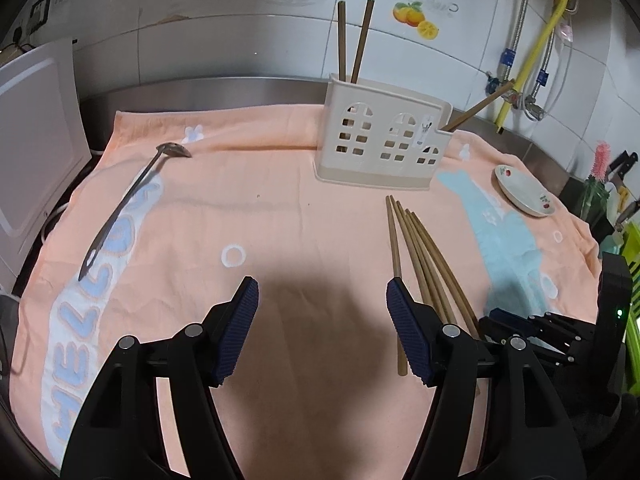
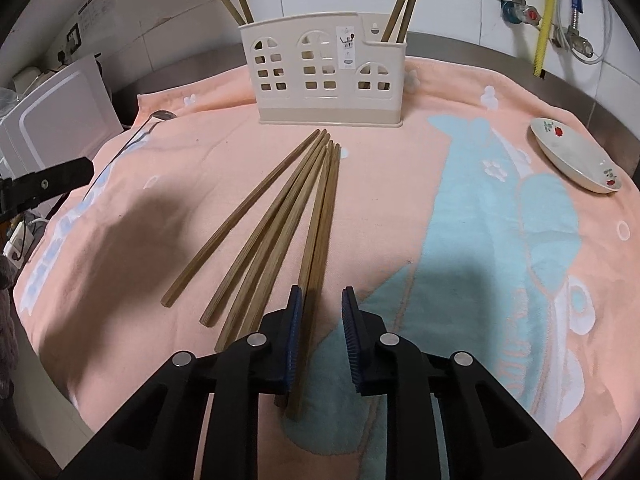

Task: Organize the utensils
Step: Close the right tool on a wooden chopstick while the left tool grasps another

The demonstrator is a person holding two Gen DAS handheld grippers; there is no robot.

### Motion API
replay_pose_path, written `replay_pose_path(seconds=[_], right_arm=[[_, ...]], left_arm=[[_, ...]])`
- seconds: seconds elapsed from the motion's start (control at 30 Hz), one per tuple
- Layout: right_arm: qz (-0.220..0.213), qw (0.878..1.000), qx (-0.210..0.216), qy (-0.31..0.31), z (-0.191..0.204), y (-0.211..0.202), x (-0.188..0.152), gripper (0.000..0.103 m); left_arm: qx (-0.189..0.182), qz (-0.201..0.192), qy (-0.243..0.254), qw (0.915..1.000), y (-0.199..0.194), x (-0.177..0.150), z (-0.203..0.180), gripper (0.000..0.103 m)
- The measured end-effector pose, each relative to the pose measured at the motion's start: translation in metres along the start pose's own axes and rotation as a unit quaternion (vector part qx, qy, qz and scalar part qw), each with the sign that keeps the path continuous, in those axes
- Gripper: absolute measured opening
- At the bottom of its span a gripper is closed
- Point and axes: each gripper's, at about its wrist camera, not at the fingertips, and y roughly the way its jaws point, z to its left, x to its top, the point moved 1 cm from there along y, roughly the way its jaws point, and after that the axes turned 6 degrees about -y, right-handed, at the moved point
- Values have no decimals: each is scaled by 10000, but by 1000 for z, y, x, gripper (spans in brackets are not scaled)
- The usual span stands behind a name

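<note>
While both tools hang over the peach towel, the right gripper has its jaws parted around the near ends of two chopsticks in the loose chopstick fan, its left pad touching them. Left gripper: jaws spread wide, holding nothing, left of that fan. Cream utensil holder: upright beyond the fan's tips, with chopsticks standing in both end compartments. Metal spoon: far left of the holder. Small dish: right of it.
</note>
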Motion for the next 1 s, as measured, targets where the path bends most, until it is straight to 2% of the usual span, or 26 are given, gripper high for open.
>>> replay_pose_path(seconds=[1.0], right_arm=[[162,9997,-88,-152,2,14,-2,15]], left_arm=[[-36,185,-109,9998,9,-5,3,66]])
